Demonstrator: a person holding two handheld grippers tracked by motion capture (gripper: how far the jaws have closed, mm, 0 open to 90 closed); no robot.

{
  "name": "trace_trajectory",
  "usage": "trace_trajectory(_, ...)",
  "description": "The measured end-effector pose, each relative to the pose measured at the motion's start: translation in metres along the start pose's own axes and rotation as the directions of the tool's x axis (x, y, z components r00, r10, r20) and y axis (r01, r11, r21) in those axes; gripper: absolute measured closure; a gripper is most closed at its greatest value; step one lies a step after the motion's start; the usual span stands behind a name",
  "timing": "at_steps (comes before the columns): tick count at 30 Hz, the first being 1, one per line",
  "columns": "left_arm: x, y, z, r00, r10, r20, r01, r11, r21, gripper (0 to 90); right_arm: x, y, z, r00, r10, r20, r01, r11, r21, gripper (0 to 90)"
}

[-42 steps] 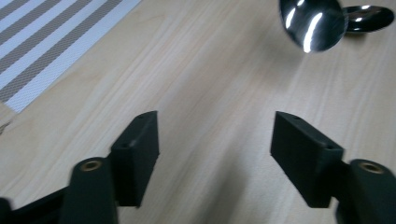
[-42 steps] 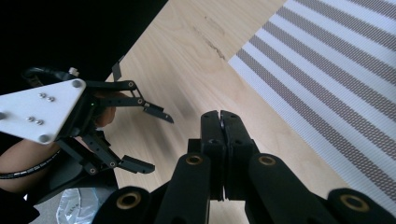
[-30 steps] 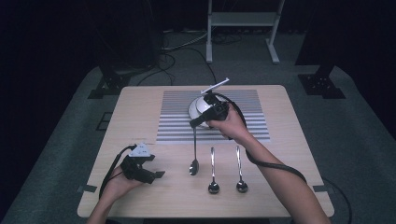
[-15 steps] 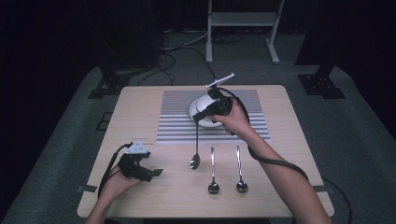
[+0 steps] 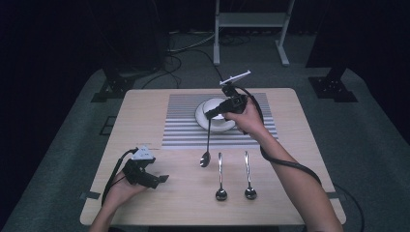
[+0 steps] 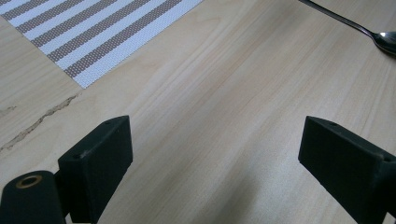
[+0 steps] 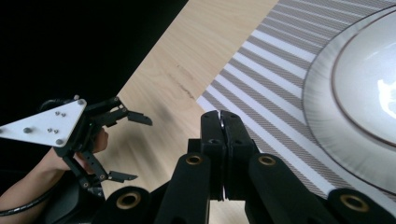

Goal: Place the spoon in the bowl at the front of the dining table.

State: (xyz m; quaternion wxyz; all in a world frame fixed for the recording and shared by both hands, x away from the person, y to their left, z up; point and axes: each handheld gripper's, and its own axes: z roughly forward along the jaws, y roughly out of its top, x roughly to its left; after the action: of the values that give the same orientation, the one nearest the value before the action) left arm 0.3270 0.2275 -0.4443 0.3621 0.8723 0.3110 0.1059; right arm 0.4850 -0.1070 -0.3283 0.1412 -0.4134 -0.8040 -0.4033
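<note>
My right gripper point(image 5: 211, 115) is over the near edge of a white bowl point(image 5: 218, 126), shut on the handle tip of a metal spoon point(image 5: 207, 145). The spoon hangs down, its bowl end low over the wood in front of the striped placemat point(image 5: 183, 130). In the right gripper view the jaws point(image 7: 223, 122) are pressed together, with the white bowl point(image 7: 359, 88) to their right. My left gripper point(image 5: 162, 179) rests at the table's front left. Its jaws point(image 6: 215, 140) have just been opening and stand wide apart over bare wood with nothing between them.
Two more spoons point(image 5: 220, 176) point(image 5: 248, 175) lie side by side on the wooden table point(image 5: 309, 140) in front of the placemat. A spoon's bowl end point(image 6: 385, 41) shows at the top right of the left gripper view. A metal stand point(image 5: 251, 29) is on the floor behind the table.
The right gripper has carried the hanging spoon up and back toward the white bowl. The left gripper's jaws have spread wider while the hand stayed in place.
</note>
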Motion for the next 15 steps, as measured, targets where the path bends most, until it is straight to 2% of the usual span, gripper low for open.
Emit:
trace_trajectory(6,0.000,0.000,0.001,1.0000,0.007,0.003,-0.007,1.0000,0.000,8.7,-0.007,0.006,-0.012,0.9993,0.019,0.031,-0.018,0.999,-0.038,88.4)
trace_trajectory(15,0.000,-0.001,0.001,1.0000,0.008,0.000,-0.008,1.0000,-0.005,8.8,-0.018,0.016,-0.020,0.9962,0.061,0.063,-0.055,0.995,-0.085,88.4)
